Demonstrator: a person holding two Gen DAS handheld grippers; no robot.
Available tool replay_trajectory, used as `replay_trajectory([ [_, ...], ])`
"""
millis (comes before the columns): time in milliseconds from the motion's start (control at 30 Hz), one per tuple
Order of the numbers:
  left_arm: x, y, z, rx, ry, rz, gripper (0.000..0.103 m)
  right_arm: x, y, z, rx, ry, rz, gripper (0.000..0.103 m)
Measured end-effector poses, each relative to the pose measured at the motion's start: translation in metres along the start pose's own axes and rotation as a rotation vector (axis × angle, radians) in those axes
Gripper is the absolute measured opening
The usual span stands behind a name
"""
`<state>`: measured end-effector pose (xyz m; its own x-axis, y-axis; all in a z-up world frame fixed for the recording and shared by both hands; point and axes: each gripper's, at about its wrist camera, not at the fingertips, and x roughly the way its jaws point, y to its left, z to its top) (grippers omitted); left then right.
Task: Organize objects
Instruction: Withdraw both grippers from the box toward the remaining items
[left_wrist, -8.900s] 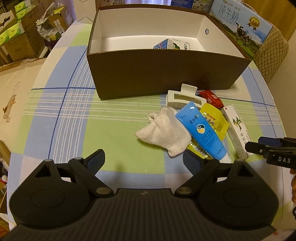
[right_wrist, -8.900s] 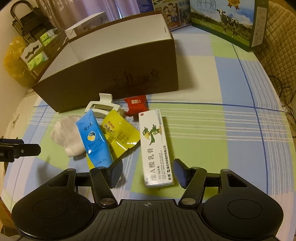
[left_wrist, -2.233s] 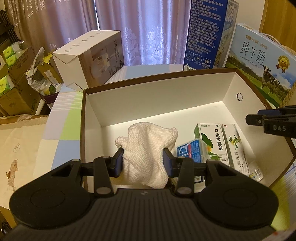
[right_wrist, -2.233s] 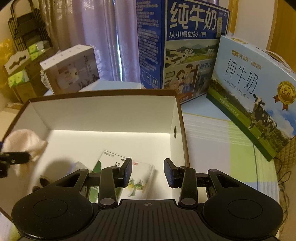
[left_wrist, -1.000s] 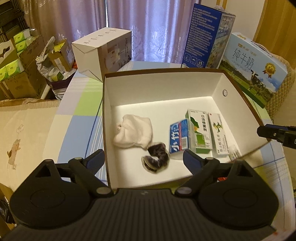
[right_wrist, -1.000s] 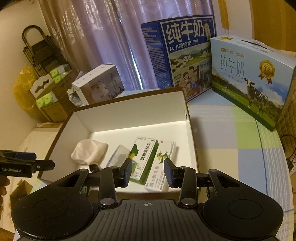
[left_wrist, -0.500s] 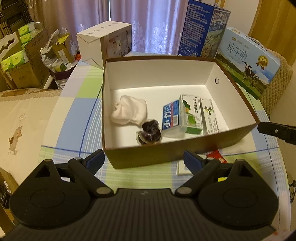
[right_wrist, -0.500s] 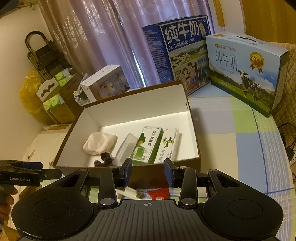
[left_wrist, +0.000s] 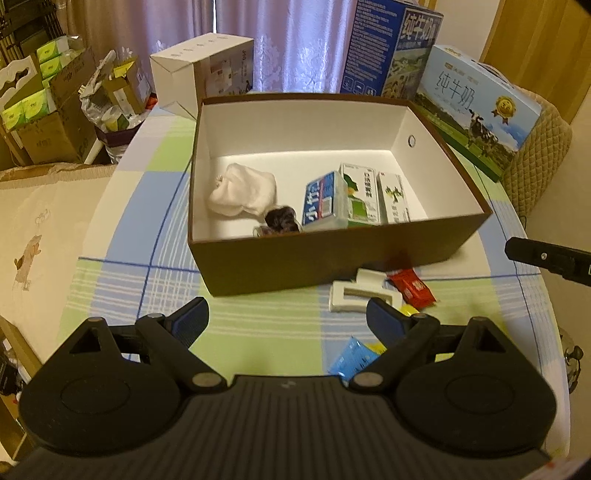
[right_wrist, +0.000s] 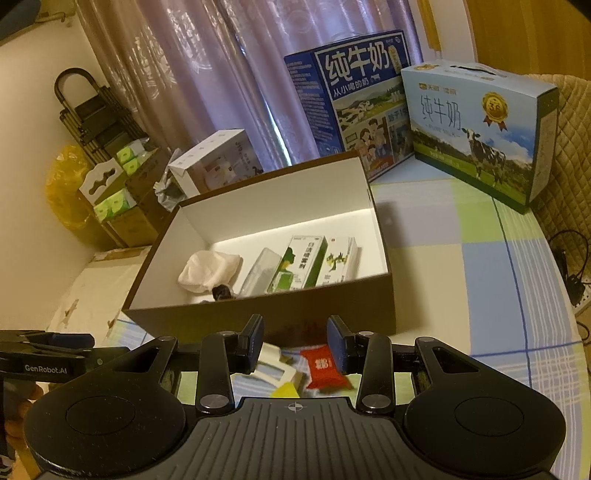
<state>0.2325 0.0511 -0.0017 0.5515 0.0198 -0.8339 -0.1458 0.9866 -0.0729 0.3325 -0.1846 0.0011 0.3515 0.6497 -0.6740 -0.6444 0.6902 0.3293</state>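
Both claws are empty right now. The left gripper (left_wrist: 286, 314) has its jaws spread wide over the checked green-and-blue tablecloth (left_wrist: 122, 295), and the right gripper (right_wrist: 295, 341) is only narrowly parted, nothing between the pads, hanging over the leftovers.

What's left to tidy sits on the cloth just in front of the near wall of the brown cardboard box with the white inside (left_wrist: 332, 258): a white plastic claw hair clip (left_wrist: 356, 295), a small red foil snack packet (left_wrist: 412, 288) just right of it, a yellow pouch (left_wrist: 408, 311) peeking past the left claw's right finger, and the blue squeeze tube (left_wrist: 352, 360) nearest of all, half hidden by the gripper body.

My guess on handling:
- Hair clip: light, hard and a bit slick. I'd pinch across one flat bar, not the teeth, or it may pop sideways.
- Red packet: weighs nothing, crinkly, lies flat. Grab the puffed middle or a crimped end.
- Tube: soft and squashy, so go for the middle of the body, gently.
- Yellow pouch: floppy, partly tucked under its neighbours as far as I can tell.

In the box already: a white knitted cloth (left_wrist: 243, 194) at the left, a dark scrunchie-looking thing (left_wrist: 282, 219) next to it, then a blue-and-white carton (left_wrist: 321, 205), a green-and-white box (left_wrist: 360, 199) and a slimmer white box (left_wrist: 395, 197) side by side to the right. The far half of the floor is free.

Main obstacle is the box's tall near wall, right against the clip. Everything has to be lifted over it. The big milk cartons (right_wrist: 476, 125) stand well back, no bother.
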Motion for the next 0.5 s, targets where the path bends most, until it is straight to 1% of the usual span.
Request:
replay_trajectory([
  [500, -0.005, -0.026, -0.037, 0.009, 0.048, -0.031, 0.091, -0.024, -0.006, -0.035, 0.017, 0.031, 0.002, 0.036],
])
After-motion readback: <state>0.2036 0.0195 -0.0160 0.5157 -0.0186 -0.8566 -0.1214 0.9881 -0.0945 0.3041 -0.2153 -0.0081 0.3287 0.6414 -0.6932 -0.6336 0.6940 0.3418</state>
